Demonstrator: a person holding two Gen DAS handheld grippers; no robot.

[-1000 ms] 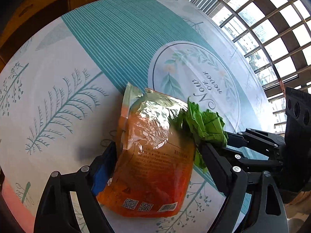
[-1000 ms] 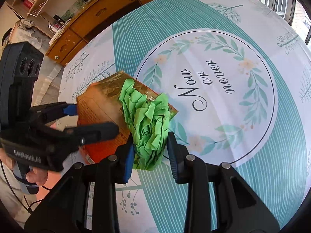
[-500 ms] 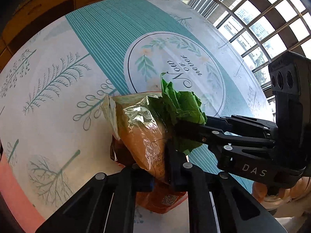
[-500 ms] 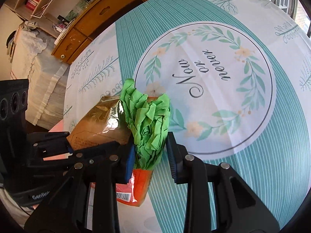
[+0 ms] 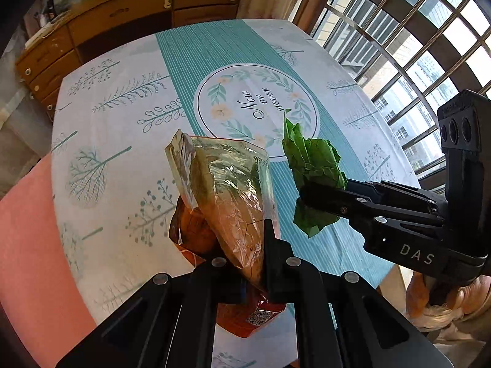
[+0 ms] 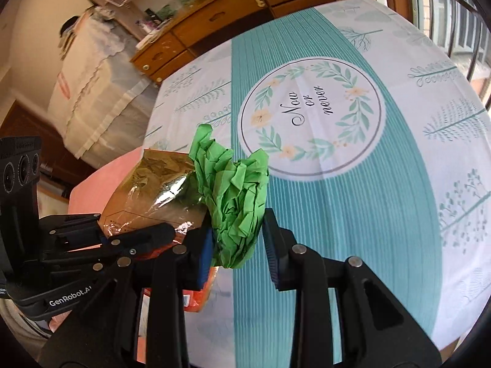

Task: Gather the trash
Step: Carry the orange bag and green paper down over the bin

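Now both pieces lifted above table (image 5: 129, 122). Left gripper (image 5: 245, 254) clamped on snack bag (image 5: 227, 196), right gripper (image 6: 237, 242) clamped on green paper wad (image 6: 236, 196), just beside bag. Keep both grips firm, carry level; bag slippery, hangs loose, may slide out.

Table (image 5: 116, 159) under teal-and-white printed tablecloth (image 5: 214, 49)
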